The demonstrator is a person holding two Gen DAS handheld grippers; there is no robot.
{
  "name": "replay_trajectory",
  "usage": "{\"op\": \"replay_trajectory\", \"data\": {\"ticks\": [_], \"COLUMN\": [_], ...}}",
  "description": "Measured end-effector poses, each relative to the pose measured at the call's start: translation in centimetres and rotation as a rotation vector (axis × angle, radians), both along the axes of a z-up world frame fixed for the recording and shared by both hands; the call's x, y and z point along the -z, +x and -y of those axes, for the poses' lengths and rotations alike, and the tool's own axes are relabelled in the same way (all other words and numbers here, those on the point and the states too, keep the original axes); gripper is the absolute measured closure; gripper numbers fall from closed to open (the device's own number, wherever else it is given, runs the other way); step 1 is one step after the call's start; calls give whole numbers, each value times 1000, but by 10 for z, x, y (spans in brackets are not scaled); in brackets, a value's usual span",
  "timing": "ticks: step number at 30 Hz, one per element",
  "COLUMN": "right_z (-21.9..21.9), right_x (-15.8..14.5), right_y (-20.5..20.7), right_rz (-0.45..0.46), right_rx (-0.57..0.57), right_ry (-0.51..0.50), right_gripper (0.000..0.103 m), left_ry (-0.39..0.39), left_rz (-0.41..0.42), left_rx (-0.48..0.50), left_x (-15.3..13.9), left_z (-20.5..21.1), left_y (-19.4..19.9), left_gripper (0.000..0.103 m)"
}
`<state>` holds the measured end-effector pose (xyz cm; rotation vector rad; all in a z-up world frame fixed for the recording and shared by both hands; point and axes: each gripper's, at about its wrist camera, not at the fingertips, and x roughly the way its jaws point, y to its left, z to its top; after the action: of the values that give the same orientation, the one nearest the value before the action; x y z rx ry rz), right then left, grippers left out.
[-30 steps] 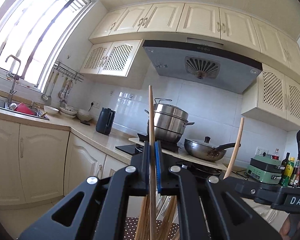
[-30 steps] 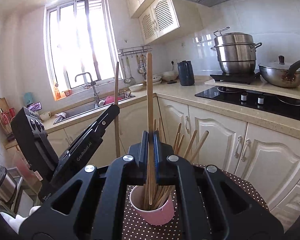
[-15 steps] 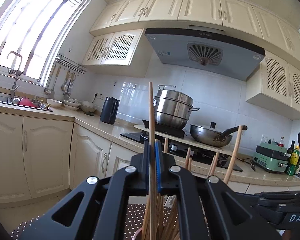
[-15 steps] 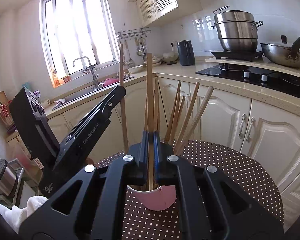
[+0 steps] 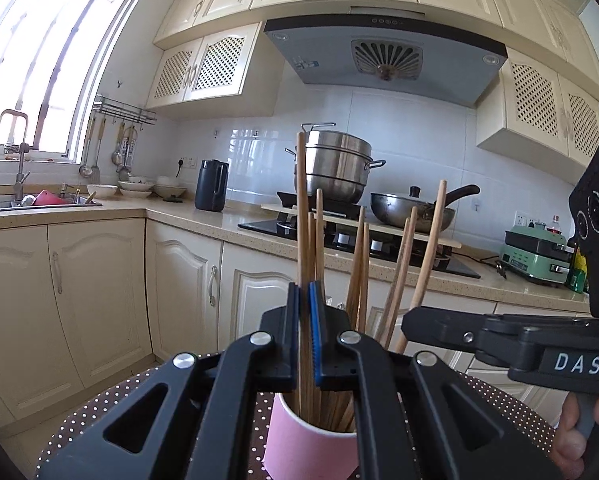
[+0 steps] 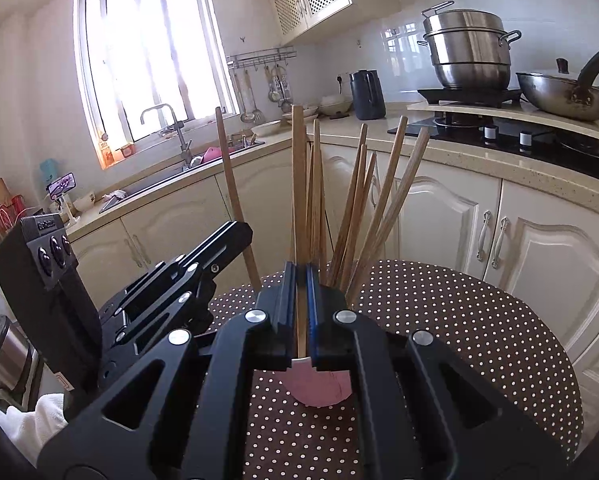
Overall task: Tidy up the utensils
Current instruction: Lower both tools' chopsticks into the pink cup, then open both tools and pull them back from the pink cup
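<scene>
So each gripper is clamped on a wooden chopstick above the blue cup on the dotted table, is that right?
Not quite: the cup is pink, not blue, as the left wrist view shows. The rest holds: the left gripper and right gripper each clamp a wooden chopstick above it on the dotted table.

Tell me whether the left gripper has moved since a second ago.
Yes. The left gripper has come down: the steel pot sat level with its fingers, now well above, and the pink cup shows below.

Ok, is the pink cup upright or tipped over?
Upright. The pink cup stands on the dotted table, mouth up, with wooden chopsticks standing fanned out of it.
</scene>
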<state>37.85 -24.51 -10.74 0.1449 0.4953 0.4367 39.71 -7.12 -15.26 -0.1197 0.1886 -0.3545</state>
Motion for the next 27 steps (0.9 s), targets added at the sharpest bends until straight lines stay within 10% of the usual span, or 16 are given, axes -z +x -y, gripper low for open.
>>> {"op": "replay_trajectory", "data": {"ticks": [6,9,20,22,24,27], "right_z": [-11,-15,-21,-20,-21,-23], "right_x": [5,6,-9,-13,-18,-27], "right_y": [-1,-3,-12,-16,-22,-31], "right_rz": [12,19,44,52,73,93], "right_rx": [2,9,24,31,45,50], "right_ry": [-34,-38,-8,6,17,25], "right_gripper": [97,97,94,84,51,49], "left_ry": [-17,-39,-36,-26,-18,-5], "left_rz": [-60,-68,-22,-23,-33,-43], "left_rx": [2,-6,-62,-97,-119,-149], "left_x": [3,-2,-33,-39,-43,-51], "left_z": [-11,-17,-46,-55,-62,-71], "left_y": [-1,-4,-36,-42,-47,-58], "left_gripper": [96,70,43,41,41,40]}}
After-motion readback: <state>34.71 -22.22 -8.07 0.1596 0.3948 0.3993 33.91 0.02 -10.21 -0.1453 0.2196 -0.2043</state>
